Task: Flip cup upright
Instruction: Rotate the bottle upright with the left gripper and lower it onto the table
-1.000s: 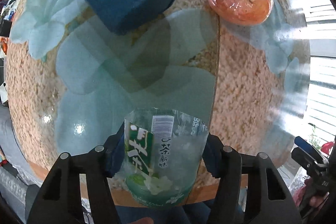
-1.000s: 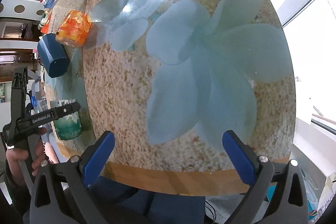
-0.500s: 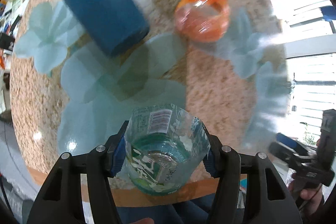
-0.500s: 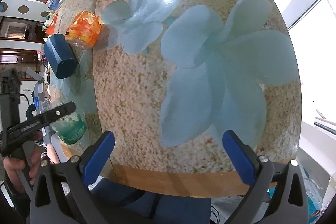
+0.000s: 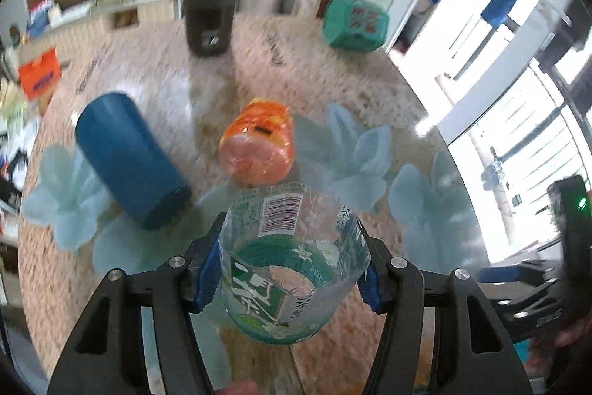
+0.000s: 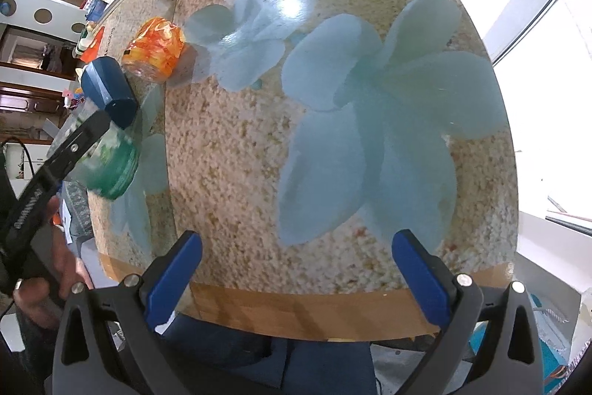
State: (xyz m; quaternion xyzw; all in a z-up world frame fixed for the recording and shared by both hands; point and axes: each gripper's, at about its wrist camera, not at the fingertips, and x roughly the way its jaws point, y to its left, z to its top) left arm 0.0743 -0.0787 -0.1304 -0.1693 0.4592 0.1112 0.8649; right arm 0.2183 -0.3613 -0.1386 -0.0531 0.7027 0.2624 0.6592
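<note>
Clear plastic cut-bottle cup with green label [image 5: 292, 261] clamped in left gripper [image 5: 286, 278], mid-flip, mouth toward camera; right gripper [image 6: 296, 269] wide open, empty; next: finish rotation, seat base on speckled flower-print table [image 6: 229, 173]

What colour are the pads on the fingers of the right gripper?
Blue pads on the black right gripper; the right wrist view shows them best.

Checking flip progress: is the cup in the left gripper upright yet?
Not yet. Green-labelled cup is tilted, held off the table in the left gripper, open mouth facing the camera.

Blue tumbler [image 5: 129, 160], orange jar [image 5: 259, 145], teal box [image 5: 355, 24]
</note>
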